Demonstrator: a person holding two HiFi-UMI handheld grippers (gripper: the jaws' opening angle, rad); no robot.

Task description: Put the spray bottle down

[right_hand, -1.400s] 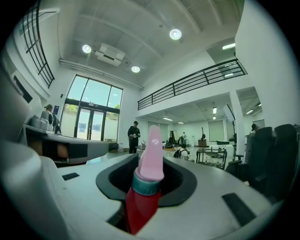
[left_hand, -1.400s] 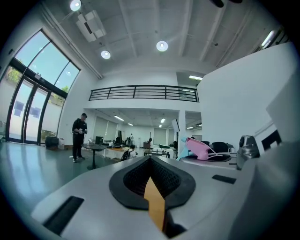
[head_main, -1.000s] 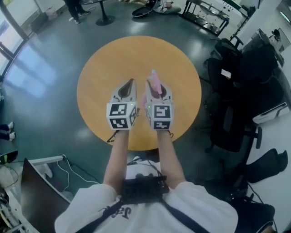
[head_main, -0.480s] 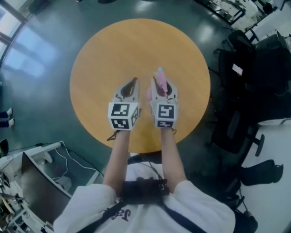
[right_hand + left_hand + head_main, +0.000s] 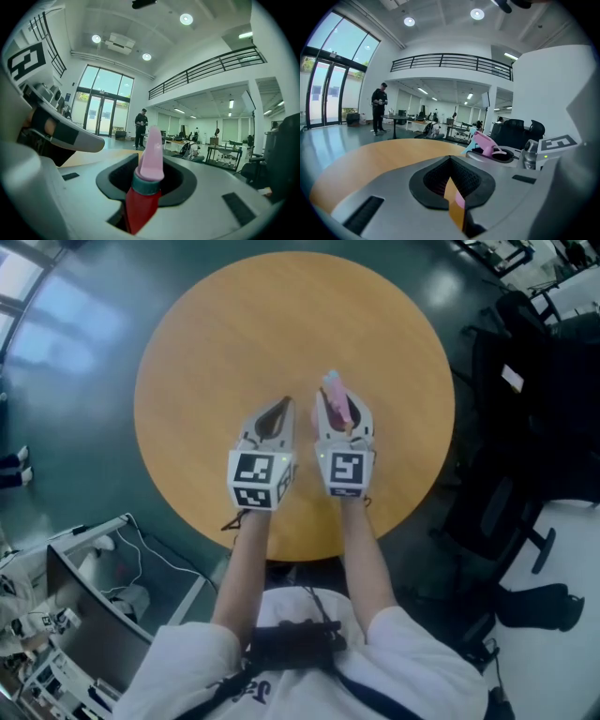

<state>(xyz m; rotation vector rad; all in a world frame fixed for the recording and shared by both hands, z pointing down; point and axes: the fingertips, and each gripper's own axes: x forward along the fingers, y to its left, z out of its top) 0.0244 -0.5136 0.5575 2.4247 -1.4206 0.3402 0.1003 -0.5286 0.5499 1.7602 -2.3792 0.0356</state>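
The right hand-held gripper [image 5: 345,414] is clamped on the red body of the spray bottle [image 5: 149,157], over the tabletop [image 5: 234,343] at 3 o'clock from centre, the left hand-held gripper [image 5: 279,412] at its 9 o'clock closed and empty; the bottle looks light, stiff, slick and top-heavy, best held below the collar

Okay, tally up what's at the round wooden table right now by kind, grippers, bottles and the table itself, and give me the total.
grippers: 2, the left gripper and the right gripper
spray bottle: 1, clamped in the right gripper
round table: 1
total: 4
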